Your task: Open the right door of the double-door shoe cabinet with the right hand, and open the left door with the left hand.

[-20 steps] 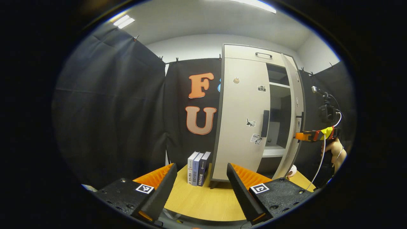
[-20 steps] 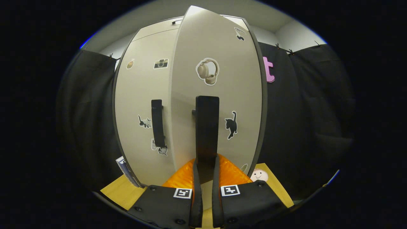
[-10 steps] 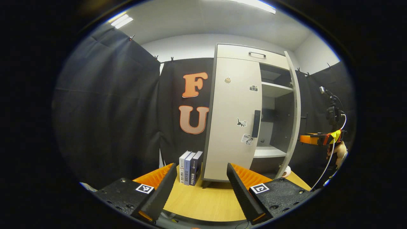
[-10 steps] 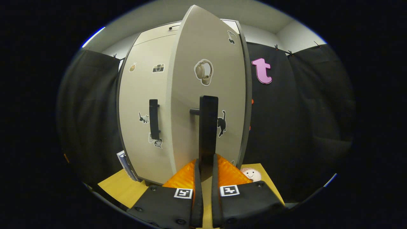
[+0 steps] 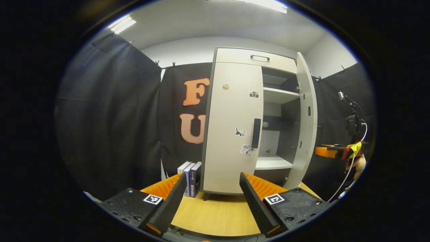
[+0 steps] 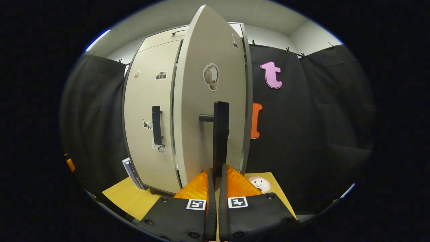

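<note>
1. Left gripper view, far left: black cloth wall. Low against it, three books (image 5: 190, 174) stand upright on the wooden table (image 5: 215, 215), just beside the shoe cabinet (image 5: 235, 57).
2. Left gripper (image 5: 211, 198): fingers spread wide, nothing between them, hanging over the table short of the cabinet, well apart from the left door.
3. Left door (image 5: 231, 127) shut, flush with the frame. Stickers on its face; its black vertical left handle (image 5: 256, 133) sits near its right edge, untouched.
4. Right of that, the open compartment: a white shelf (image 5: 280, 95) up high, another lower down.
5. Right door (image 5: 306, 117) swung out, seen nearly edge-on.
6. Far right of this view: the right gripper (image 5: 327, 151), orange-fingered, at the door's outer face, a hand (image 5: 358, 165) behind it.
7. Right gripper view: left door and left handle on the left, right door's face centre with a headphone sticker (image 6: 211, 76).
8. Right handle (image 6: 220, 134), a black vertical bar, runs down between the right gripper's fingers, which are pinched onto its lower end.
9. A small smiling round toy (image 6: 259, 183) rests on the table right of those fingers.
</note>
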A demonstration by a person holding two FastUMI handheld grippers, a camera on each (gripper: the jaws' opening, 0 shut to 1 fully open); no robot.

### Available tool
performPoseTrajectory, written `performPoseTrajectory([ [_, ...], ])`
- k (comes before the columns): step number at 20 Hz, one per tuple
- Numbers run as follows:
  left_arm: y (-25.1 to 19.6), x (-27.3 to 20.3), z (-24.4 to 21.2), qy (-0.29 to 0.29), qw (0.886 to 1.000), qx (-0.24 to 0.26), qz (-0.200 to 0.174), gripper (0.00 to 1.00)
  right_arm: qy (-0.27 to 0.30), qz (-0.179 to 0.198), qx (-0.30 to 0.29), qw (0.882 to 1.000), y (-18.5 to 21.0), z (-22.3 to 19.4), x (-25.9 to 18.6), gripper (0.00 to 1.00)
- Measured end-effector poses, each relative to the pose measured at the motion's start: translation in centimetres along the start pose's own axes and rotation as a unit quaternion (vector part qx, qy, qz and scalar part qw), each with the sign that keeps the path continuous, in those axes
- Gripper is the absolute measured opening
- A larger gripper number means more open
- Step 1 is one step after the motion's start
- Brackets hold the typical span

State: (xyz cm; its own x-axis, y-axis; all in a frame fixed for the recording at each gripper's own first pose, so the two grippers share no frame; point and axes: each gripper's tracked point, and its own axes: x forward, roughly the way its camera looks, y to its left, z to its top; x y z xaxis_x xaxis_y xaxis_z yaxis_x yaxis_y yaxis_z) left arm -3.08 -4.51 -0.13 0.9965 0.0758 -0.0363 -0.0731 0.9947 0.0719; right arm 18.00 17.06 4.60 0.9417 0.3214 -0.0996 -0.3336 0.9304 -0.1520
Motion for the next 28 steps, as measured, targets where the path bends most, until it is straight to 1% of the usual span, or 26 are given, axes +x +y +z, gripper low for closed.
performPoseTrajectory([
  [1, -0.3, 0.0, 0.0, -0.001, 1.0, 0.0, 0.0, 0.95, 0.001, 0.0, 0.0, 1.0, -0.2, 0.0, -0.1, 0.11],
  [2, -0.8, 0.0, 0.0, 0.0, 1.0, 0.0, 0.0, 0.92, 0.001, 0.001, -0.001, 1.0, -0.4, -0.1, -0.1, 0.1],
  [3, -1.1, 0.0, 0.0, 0.0, 1.0, 0.001, 0.0, 0.92, 0.002, 0.003, -0.002, 1.0, -0.5, -0.1, -0.1, 0.14],
  [4, -1.4, 0.0, 0.2, -0.001, 1.0, 0.001, 0.001, 0.92, 0.001, 0.005, -0.005, 1.0, -0.7, -0.1, -0.3, 0.1],
  [5, -1.8, 0.1, 0.2, -0.003, 1.0, 0.002, 0.002, 0.92, 0.001, 0.007, -0.009, 1.0, -0.9, -0.1, -0.3, 0.1],
  [6, -2.1, 0.1, 0.4, -0.004, 1.0, 0.003, 0.003, 0.95, 0.001, 0.007, -0.012, 1.0, -1.1, -0.1, -0.3, 0.1],
  [9, -3.1, 0.2, 0.5, -0.007, 1.0, 0.005, 0.006, 0.95, 0.003, 0.017, -0.009, 1.0, -1.3, -0.2, -0.4, 0.11],
  [10, -3.4, 0.2, 0.6, -0.008, 1.0, 0.005, 0.007, 0.92, 0.003, 0.022, -0.007, 1.0, -1.2, -0.2, -0.4, 0.1],
  [11, -3.7, 0.3, 0.7, -0.008, 1.0, 0.004, 0.008, 0.95, 0.004, 0.026, -0.006, 1.0, -1.2, -0.2, -0.5, 0.1],
  [13, -4.3, 0.7, 0.6, -0.008, 1.0, 0.001, 0.012, 0.95, 0.004, 0.031, -0.007, 0.999, -1.4, -0.2, -0.4, 0.1],
  [14, -4.7, 0.9, 0.6, -0.008, 1.0, -0.002, 0.013, 0.92, 0.005, 0.032, -0.006, 0.999, -1.6, -0.2, -0.4, 0.1],
  [15, -5.1, 1.1, 0.6, -0.007, 1.0, -0.004, 0.014, 0.92, 0.006, 0.034, -0.004, 0.999, -1.7, -0.3, -0.5, 0.1],
  [16, -5.5, 1.5, 0.7, -0.006, 1.0, -0.006, 0.014, 0.95, 0.007, 0.036, 0.0, 0.999, -1.7, -0.3, -0.5, 0.1],
  [17, -5.9, 1.8, 0.6, -0.005, 1.0, -0.007, 0.013, 0.92, 0.008, 0.038, 0.002, 0.999, -1.9, -0.3, -0.5, 0.1],
  [18, -6.3, 2.2, 0.6, -0.004, 1.0, -0.007, 0.013, 0.92, 0.008, 0.04, 0.003, 0.999, -2.0, -0.3, -0.5, 0.1],
  [19, -6.7, 2.6, 0.6, -0.002, 1.0, -0.006, 0.011, 0.95, 0.008, 0.041, 0.003, 0.999, -2.2, -0.3, -0.6, 0.1],
  [22, -8.5, 4.3, 0.8, -0.001, 1.0, -0.004, 0.005, 0.95, 0.009, 0.049, 0.001, 0.999, -2.6, -0.3, -0.5, 0.1],
  [23, -9.2, 5.0, 0.6, 0.0, 1.0, -0.002, 0.002, 0.92, 0.01, 0.051, 0.002, 0.999, -2.8, -0.4, -0.5, 0.1],
  [24, -10.0, 5.5, 0.5, 0.003, 1.0, -0.001, -0.003, 0.95, 0.011, 0.052, 0.003, 0.999, -3.0, -0.4, -0.7, 0.1],
  [25, -10.7, 6.1, 0.4, 0.004, 1.0, 0.0, -0.008, 0.95, 0.013, 0.05, 0.008, 0.999, -3.2, -0.3, -0.1, 0.1],
  [26, -11.3, 6.7, 0.4, 0.005, 1.0, -0.001, -0.012, 0.95, 0.016, 0.048, 0.009, 0.999, -3.4, -0.4, -0.6, 0.08],
  [28, -12.6, 7.9, 0.3, 0.007, 1.0, -0.004, -0.02, 0.95, 0.016, 0.043, 0.012, 0.999, -3.8, -0.4, -0.5, 0.08],
])
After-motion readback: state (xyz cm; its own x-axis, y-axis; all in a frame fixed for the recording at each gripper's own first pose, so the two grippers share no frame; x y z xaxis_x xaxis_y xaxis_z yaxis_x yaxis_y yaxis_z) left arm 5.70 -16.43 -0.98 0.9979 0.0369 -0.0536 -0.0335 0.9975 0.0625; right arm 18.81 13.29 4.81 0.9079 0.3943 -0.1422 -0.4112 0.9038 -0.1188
